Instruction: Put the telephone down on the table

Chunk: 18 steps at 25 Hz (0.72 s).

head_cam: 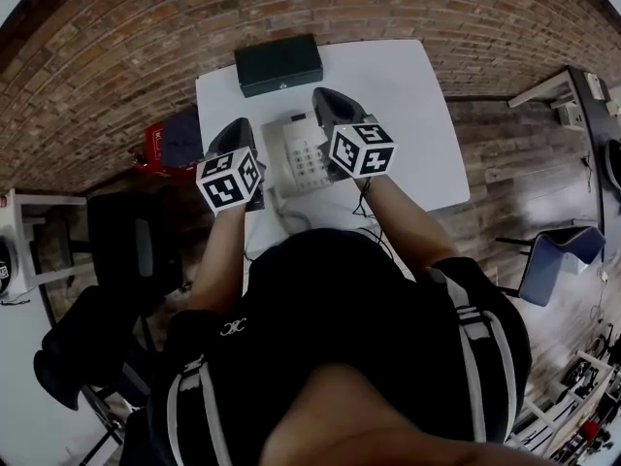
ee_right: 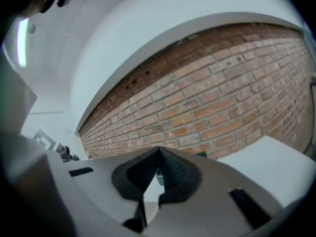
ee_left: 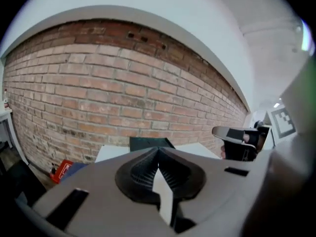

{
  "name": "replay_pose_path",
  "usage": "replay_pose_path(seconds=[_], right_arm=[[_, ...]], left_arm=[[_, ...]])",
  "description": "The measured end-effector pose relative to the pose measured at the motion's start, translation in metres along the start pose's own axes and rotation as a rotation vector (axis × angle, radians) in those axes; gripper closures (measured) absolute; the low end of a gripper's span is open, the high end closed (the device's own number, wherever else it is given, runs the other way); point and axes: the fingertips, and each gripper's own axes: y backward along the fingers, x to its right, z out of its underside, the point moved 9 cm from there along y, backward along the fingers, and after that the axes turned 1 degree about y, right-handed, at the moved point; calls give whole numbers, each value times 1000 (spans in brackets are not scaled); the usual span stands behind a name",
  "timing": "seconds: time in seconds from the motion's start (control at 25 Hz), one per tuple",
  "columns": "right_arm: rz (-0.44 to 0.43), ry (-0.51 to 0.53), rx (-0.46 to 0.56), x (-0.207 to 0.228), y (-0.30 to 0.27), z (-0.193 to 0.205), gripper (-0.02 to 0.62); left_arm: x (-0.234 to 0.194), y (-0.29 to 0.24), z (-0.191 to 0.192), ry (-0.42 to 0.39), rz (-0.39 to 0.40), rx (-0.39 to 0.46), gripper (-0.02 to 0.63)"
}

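white table (head_cam: 417,95): bears all | black box (head_cam: 278,64): table's 12 o'clock edge | telephone (head_cam: 303,153): white, keypad up, resting mid-table, 6 o'clock of box | left gripper (ee_left: 158,154): phone's 9 o'clock, jaws pressed together, nothing between | right gripper (ee_right: 159,154): phone's 3 o'clock, jaws pressed together, nothing between

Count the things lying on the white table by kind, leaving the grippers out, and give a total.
Telephone: 1
Dark box: 1
Total on the table: 2
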Motion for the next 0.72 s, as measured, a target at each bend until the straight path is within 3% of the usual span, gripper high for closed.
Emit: replay_pose_path(seconds=[0.2,0.36,0.72], right_arm=[[15,190,217,-28,26,-47,597],[44,260,292,-36,43,-64,597],[45,246,257,-36,53,-53,597]], left_arm=[[18,38,-39,-67,-33,216,603],[26,65,-57,-105,-56,328,603],[27,75,-47,-116,-74,306,603]])
